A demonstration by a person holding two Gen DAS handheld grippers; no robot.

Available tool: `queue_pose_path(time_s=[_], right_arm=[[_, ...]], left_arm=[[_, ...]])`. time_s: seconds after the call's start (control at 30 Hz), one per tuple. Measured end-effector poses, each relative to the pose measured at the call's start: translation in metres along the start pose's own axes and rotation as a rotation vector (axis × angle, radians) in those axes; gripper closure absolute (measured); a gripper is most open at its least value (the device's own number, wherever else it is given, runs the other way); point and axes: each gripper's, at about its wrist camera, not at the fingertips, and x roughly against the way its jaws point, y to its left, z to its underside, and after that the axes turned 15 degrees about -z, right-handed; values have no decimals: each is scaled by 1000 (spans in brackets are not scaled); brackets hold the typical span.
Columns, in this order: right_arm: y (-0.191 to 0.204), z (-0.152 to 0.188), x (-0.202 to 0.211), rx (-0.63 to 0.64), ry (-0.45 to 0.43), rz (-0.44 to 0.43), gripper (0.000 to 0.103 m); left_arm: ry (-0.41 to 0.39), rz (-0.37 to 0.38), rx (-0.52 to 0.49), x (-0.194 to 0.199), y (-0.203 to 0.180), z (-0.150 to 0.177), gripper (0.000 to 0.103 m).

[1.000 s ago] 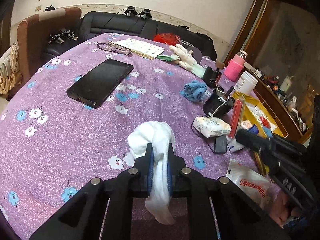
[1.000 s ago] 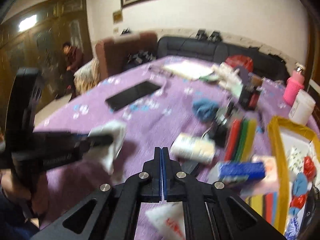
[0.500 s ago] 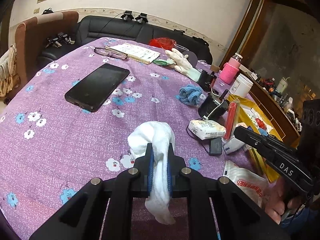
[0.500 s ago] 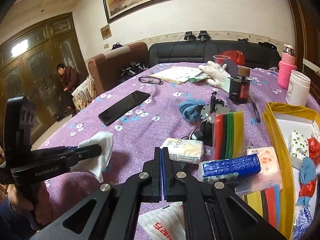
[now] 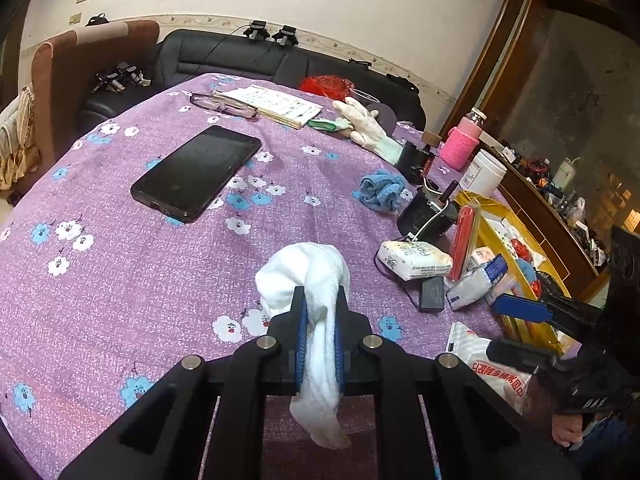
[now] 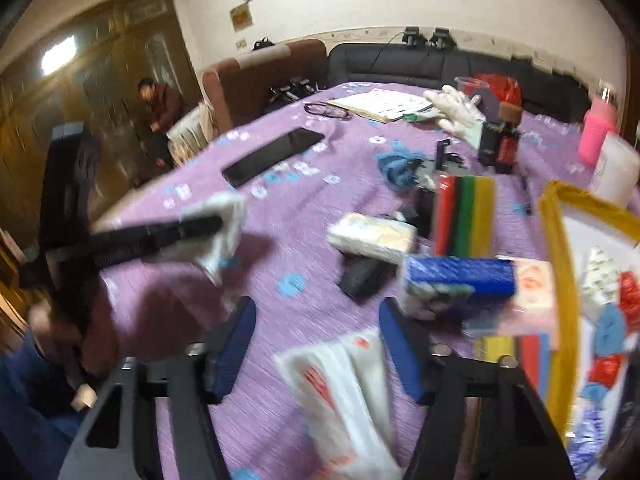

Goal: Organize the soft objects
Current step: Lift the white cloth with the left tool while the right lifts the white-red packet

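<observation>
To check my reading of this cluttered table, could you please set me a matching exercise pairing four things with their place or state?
Things:
1. white cloth
2. black phone
3. blue rag
4. white and red packet

Places or states:
A. lying flat on the purple tablecloth, near the glasses
B. clamped in the left gripper
C. below the opening jaws of the right gripper
D. crumpled beside the round black device

Pairs: 1-B, 2-A, 3-D, 4-C
</observation>
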Motion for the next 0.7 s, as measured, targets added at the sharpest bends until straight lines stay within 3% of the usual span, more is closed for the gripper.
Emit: queue_pose_path(time_s=[0.33,0.4,0.47,0.53,0.7], right_arm=[[-13,29,-21,34,212,31,35],[-13,35,-19,53,207,55,41],[-15,36,-15,26,200,49,54],[-16,34,-13,0,183,42,59],[1,3,-14,-16,67,34,60]], left_arm=[[0,12,8,1,1,0,92],[0,13,7,1,1,0,92],[0,16,8,1,1,0,92],[-1,19,14,1,2,0,92],[-8,19,20,2,3,0,92]])
